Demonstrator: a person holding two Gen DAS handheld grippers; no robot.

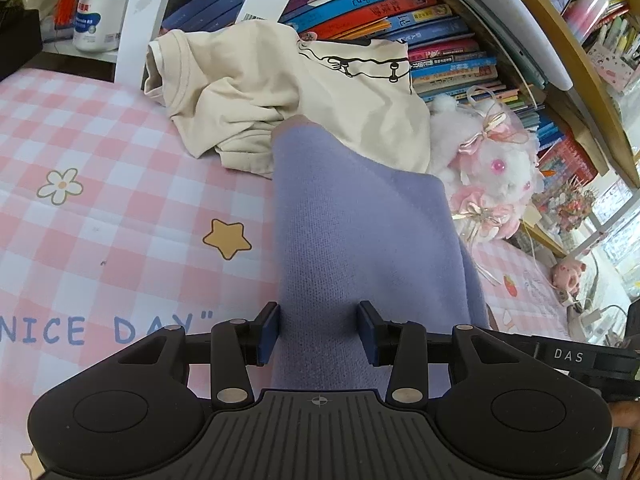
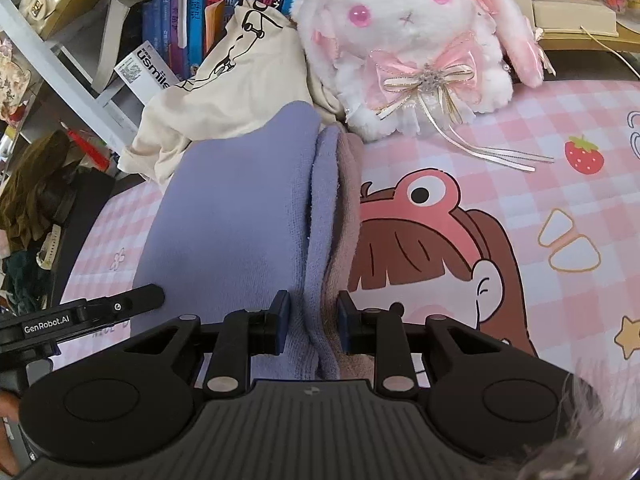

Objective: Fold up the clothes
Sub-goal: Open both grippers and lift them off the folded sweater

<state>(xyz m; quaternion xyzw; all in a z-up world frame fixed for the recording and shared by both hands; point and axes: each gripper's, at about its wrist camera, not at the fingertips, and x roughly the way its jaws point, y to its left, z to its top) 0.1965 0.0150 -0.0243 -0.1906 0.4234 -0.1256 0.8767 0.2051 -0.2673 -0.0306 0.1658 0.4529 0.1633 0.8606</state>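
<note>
Both claws, left claw [image 1: 319, 332] and right claw [image 2: 313, 327], are clamped on the soft lilac knitted garment [image 1: 360, 232], mid-fold; next, lay its edge down ahead, before the crumpled cream T-shirt [image 1: 280, 92].

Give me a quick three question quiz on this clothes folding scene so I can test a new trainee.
1. True or false: the purple garment lies between the fingers of both the left claw and the right claw.
2. Which item lies just behind the purple garment, toward the bookshelf? A) a beige T-shirt B) a green towel C) a red jacket
3. Fill in: to the right of the beige T-shirt sits a white plush ____ with pink bows.

Key:
1. True
2. A
3. Rabbit
</note>
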